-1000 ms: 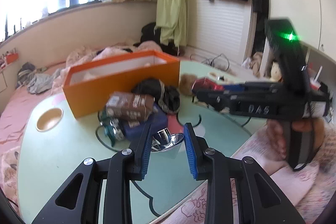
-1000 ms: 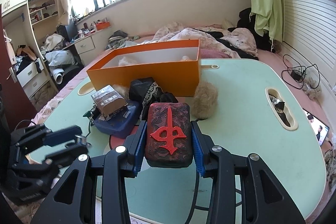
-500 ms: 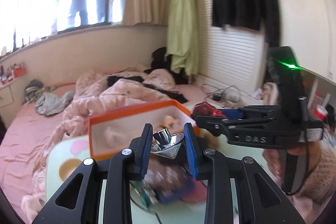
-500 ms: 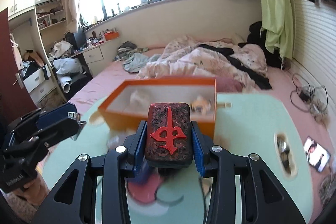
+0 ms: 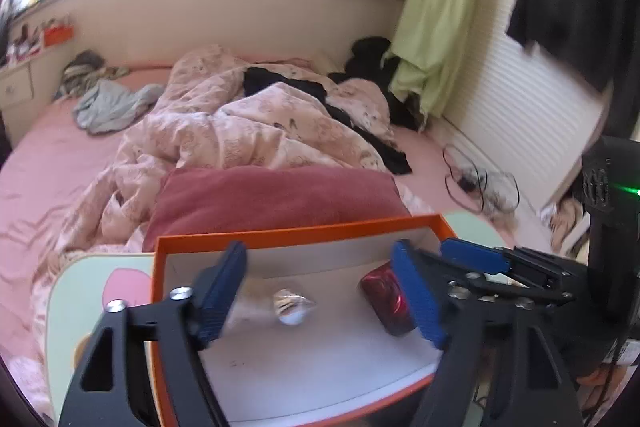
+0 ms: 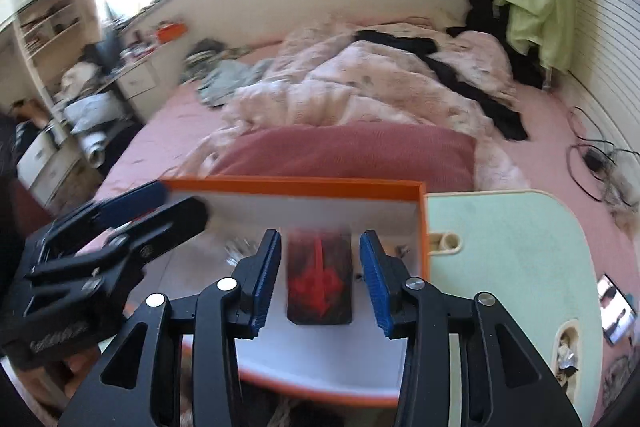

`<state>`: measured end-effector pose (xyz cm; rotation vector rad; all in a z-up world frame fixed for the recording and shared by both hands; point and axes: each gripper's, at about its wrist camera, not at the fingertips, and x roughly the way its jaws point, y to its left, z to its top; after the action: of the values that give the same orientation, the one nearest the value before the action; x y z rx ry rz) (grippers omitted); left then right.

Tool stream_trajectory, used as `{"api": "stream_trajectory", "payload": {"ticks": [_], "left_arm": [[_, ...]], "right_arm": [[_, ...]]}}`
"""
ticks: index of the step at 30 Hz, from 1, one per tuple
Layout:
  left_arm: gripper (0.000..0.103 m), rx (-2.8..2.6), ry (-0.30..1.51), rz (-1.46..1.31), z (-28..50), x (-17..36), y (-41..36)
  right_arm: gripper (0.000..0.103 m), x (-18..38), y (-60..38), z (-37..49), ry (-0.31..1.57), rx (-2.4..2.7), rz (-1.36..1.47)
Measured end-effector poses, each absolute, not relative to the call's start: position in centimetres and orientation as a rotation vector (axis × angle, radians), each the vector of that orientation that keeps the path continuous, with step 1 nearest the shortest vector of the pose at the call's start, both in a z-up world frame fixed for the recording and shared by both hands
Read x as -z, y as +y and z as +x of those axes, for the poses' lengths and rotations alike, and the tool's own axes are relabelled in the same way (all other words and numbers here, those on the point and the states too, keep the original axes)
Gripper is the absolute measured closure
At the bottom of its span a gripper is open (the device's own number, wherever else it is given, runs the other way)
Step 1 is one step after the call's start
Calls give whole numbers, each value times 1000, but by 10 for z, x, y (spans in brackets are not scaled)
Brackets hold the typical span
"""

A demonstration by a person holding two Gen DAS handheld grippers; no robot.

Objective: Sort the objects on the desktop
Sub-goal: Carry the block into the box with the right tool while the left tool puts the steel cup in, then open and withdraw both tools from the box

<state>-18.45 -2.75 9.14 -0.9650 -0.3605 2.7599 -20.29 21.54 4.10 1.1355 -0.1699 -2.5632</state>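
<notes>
An orange box [image 5: 288, 234] with a white floor stands on the pale green table [image 6: 516, 243]. My left gripper [image 5: 320, 291] is open above the box, and a shiny silver cone [image 5: 292, 307] lies loose on the box floor between its fingers. My right gripper [image 6: 320, 279] is open over the box [image 6: 296, 185], and the dark red block with a red character [image 6: 319, 279] sits blurred between its blue pads, apart from both. The block also shows in the left wrist view [image 5: 386, 293], beside the right gripper [image 5: 480, 259].
A dark pink pillow [image 5: 276, 199] and a bed with a rumpled pink quilt [image 6: 360, 83] lie behind the box. The table has a cup hole [image 6: 566, 351] at its right edge. A phone [image 6: 616, 309] lies beyond. Cables [image 5: 476, 183] lie at the right.
Both grippers moved up and forward over the orange box and opened. The silver cone and the red block left the jaws and now are in the box.
</notes>
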Motion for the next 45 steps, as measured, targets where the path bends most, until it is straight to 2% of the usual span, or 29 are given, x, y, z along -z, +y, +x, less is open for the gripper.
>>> {"api": "stream_trajectory", "payload": {"ticks": [4,5,6,8,12,17,19,24,29,31,34,35,36,45], "left_arm": [[25,-2744,-440,-919,-159,-95,-41],[21,-2749,-446,-906,-148,-97,-43],[11,-2756,-451,-897,-138,-98,-46],[3,-2771,-458,-874,-112,-101,-50],[2,-2805,-403,-843,-62,-96,-46],[2,-2783,-275,-955,-13,-67,-19],[2,-2762,-268,-1029,-1,-51,-10],[2,-2797,-197,-1167,10,-13,3],[1,-2795,-266,-1177,12,-7,-6],[1,-2828,-219,-1181,14,-3,-3],[0,-2869,-66,-1224,11,1,11],[0,-2859,-62,-1218,10,1,12],[0,-2859,-64,-1216,10,1,12],[0,-2858,-63,-1216,10,0,12]], "right_arm": [[43,-53,230,-188,-295,2550,1055],[42,-57,233,-179,-310,2546,1027],[41,-59,233,-173,-309,2542,1014],[41,-62,235,-154,-303,2529,988],[41,-54,237,-111,-249,2500,1002],[41,-24,234,-67,-90,2508,1103],[41,-11,232,-56,-23,2520,1156],[41,10,231,-47,4,2520,1234],[41,16,225,-44,87,2544,1262],[38,18,224,-42,107,2559,1263],[27,20,221,-38,131,2560,1271],[18,22,219,-39,157,2560,1283],[13,24,218,-40,163,2550,1290],[9,25,219,-39,158,2548,1295]]}}
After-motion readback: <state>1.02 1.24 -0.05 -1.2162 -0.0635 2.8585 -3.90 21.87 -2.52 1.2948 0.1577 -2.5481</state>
